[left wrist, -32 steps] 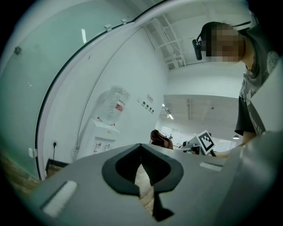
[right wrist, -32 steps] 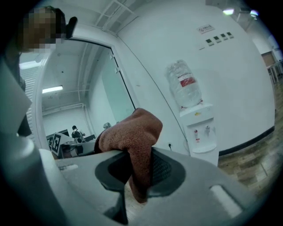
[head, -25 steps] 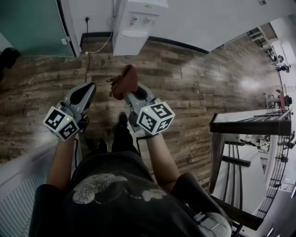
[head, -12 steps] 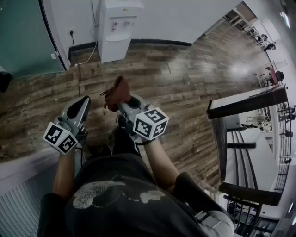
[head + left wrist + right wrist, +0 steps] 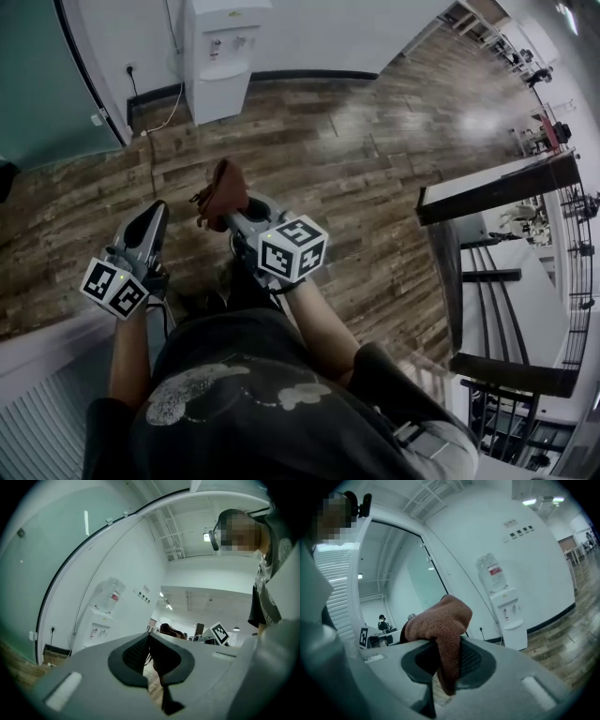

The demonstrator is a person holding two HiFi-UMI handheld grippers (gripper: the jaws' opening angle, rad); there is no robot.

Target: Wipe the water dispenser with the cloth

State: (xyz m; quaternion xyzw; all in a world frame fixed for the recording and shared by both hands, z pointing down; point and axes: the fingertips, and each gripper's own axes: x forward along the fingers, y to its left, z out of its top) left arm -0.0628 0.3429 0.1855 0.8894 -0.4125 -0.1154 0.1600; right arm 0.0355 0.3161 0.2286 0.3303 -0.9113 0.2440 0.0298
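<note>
**Brown wood-plank floor (image 5: 375,141), cloth far from the wall**

The right hand-held gripper (image 5: 234,217) has its jaws clamped on a rust-brown terry cloth (image 5: 222,192). The left gripper (image 5: 156,211), beside it, has its jaws together on nothing. The white floor-standing water dispenser (image 5: 217,56) stands well apart, against the wall.

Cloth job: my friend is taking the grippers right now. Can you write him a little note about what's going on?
Left gripper: jaws shut, empty.
Right gripper: jaws shut on the cloth, which bunches up above them.
Dispenser: stands against the wall, across the wood floor, likely too far to reach from here.
Done: cloth is in hand.
Left: walk up to the dispenser and wipe it. No wiping has begun.
</note>
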